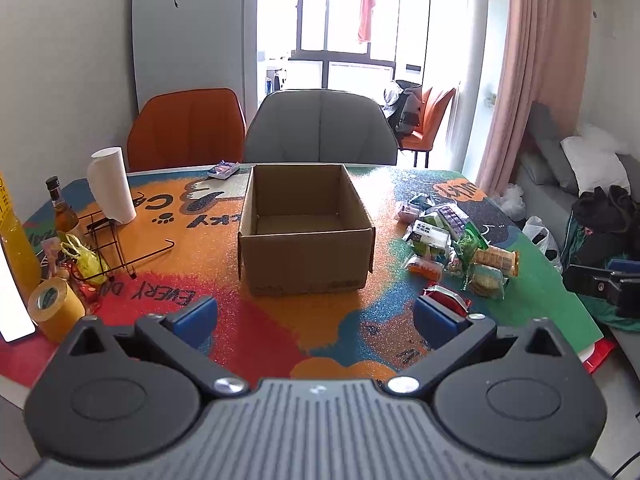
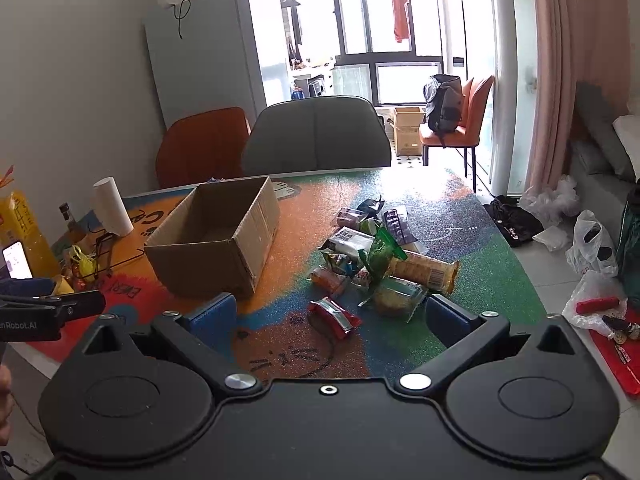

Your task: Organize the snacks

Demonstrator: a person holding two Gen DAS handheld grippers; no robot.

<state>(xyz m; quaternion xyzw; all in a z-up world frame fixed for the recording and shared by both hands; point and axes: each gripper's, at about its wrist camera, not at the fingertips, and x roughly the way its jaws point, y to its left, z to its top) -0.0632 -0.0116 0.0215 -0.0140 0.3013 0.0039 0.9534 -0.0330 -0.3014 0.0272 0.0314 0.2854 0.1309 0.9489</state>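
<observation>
Right wrist view is showing the right gripper [image 2: 328, 316] hanging over the near part of the table [image 2: 472, 216] with its jaws spread wide and holding nothing. The cardboard box [image 2: 218, 240] is sitting open and looking empty; the snack pile [image 2: 380, 256] is lying just right of the box, and a red packet [image 2: 334, 316] is resting loose on the near side of that pile, closest to the fingers.

The left gripper [image 1: 316, 320] is waiting in front of the box, jaws likewise wide and empty.

Judging the step as a first pick, taking the red packet across its narrow width looks cleanest, since nothing is overlapping it.

Between box and pile the mat is lying bare, giving room to swing left. The table edge is running just right of the pile, so sideways nudges risk pushing snacks off.
</observation>
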